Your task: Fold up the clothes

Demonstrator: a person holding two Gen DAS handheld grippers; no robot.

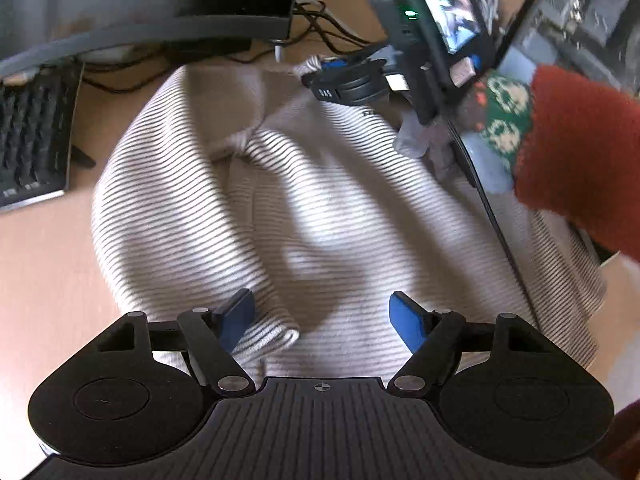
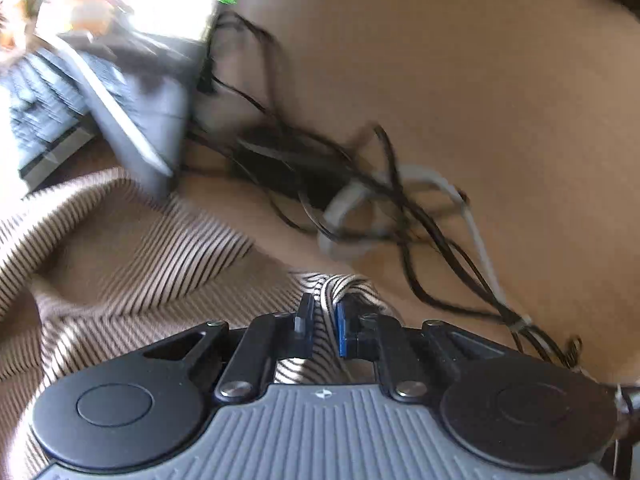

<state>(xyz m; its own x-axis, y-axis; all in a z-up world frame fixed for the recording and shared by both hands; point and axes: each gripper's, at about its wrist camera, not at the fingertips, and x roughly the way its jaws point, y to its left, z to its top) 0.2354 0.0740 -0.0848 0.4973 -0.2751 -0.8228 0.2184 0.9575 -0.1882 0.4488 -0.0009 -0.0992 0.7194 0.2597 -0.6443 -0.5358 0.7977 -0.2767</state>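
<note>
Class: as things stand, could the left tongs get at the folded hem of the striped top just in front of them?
Probably yes. The left tongs stand open right over the hem of the top, with nothing between; the right tongs pinch its far edge, well clear.

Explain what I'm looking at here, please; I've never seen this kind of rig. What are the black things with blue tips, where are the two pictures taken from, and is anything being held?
There is no robot here. A person holds a hand tool in each hand, each with two fingers and a camera looking forward along them.

The left camera's view shows the left gripper, its blue-padded fingers standing apart above a striped garment, gripping nothing. Farther off in that view is the right gripper, carried by an arm in a red sleeve.

The right camera's view shows the right gripper with its fingers pinched shut on a bunched edge of the striped garment.

The garment lies on a tan desk, among a keyboard, a monitor base and a tangle of cables.
</note>
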